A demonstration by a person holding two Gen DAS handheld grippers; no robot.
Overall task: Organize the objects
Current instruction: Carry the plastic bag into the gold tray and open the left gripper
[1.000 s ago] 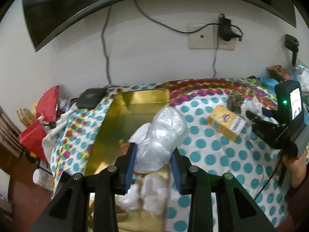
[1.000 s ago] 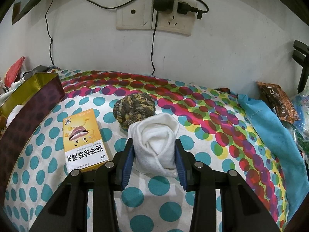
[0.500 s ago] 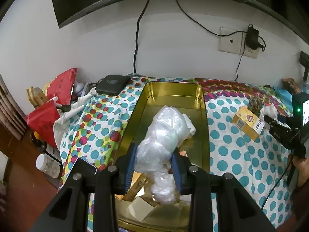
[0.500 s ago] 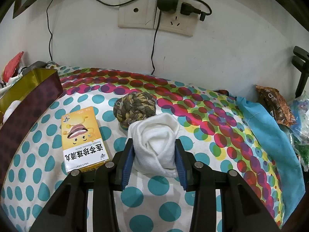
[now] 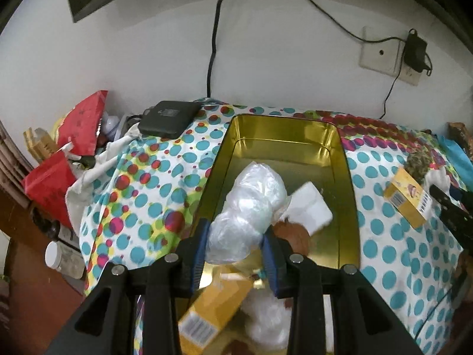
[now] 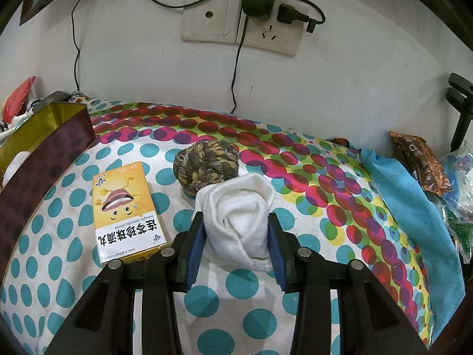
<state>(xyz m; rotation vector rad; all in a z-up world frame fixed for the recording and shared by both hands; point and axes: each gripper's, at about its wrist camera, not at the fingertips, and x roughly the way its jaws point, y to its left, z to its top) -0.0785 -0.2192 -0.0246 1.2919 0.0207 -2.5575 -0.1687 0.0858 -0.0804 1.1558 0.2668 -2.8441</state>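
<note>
The left gripper (image 5: pixel 236 244) is clamped on a crumpled clear plastic bag (image 5: pixel 248 213), its 2 blue pads pressing the bag's near end from either side. The bag hangs over the gold tin tray (image 5: pixel 344 183), which lies on the polka-dot cloth (image 5: pixel 142 207) with its long side running from near to far. In the tray, just right of the bag, sit a white block (image 5: pixel 309 210) and a brown round thing (image 5: pixel 292 236) touching each other; at the near end a yellow box (image 5: pixel 212 310) lies tilted beside another white plastic bundle (image 5: pixel 266 319). Left of the cloth there are red packets (image 5: pixel 82 124) and a black device (image 5: pixel 168 118) at the far edge by the wall.

The right gripper (image 6: pixel 236 245) is closed on a rolled white cloth (image 6: pixel 236 216), which stands on the table cover between the blue pads. Just beyond it, touching its far side, lies a braided rope ball (image 6: pixel 207 162). To the left, lying flat and near the left finger, is a yellow medicine box (image 6: pixel 124 210) with a cartoon face. The tray's dark outer wall (image 6: pixel 44 171) shows at the far left. A blue cloth (image 6: pixel 414 216) and a brown snack packet (image 6: pixel 419 159) lie at the right edge
</note>
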